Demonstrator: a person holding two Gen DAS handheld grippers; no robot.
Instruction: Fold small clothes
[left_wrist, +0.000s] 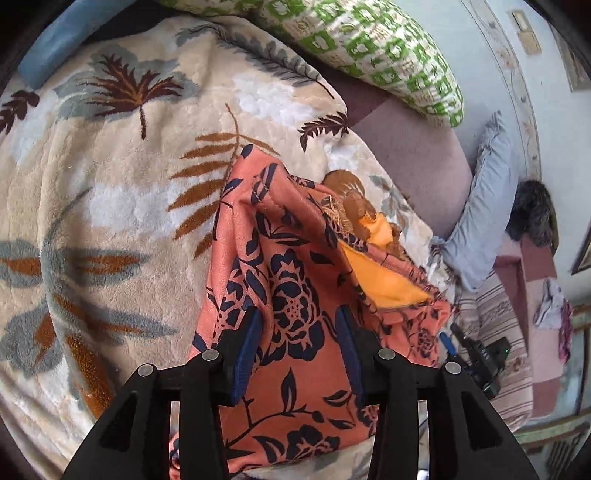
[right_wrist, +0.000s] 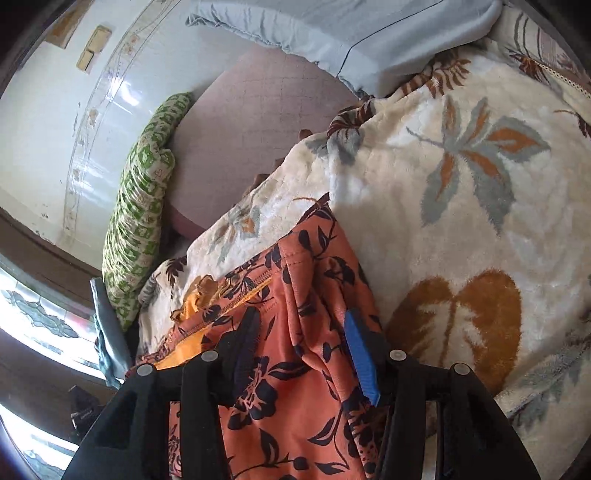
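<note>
Garment (left_wrist: 295, 280): orange floral, lower edge cut off by frame.
L gripper (left_wrist: 299, 325): jaws spread, cloth lying between; grip not confirmed.
R gripper (right_wrist: 301, 332): same; contact obscured.

Left gripper (left_wrist: 300, 325): black plastic arms, round silver screws, ribbed dark-blue pads (left_wrist: 246, 354). Right gripper (right_wrist: 301, 332): same black build, brighter blue pad (right_wrist: 362, 360) at 3 o'clock.

No legible text, labels, brand marks, numbers or signs in either wrist view. Printed surfaces carry pattern only: the orange garment (left_wrist: 291, 295) has dark floral print, the cream blanket (left_wrist: 110, 206) has leaf motifs, the green-and-white pillow (left_wrist: 369, 48) has block pattern. The small wall plates (left_wrist: 526, 31) are too blurred to read.
</note>
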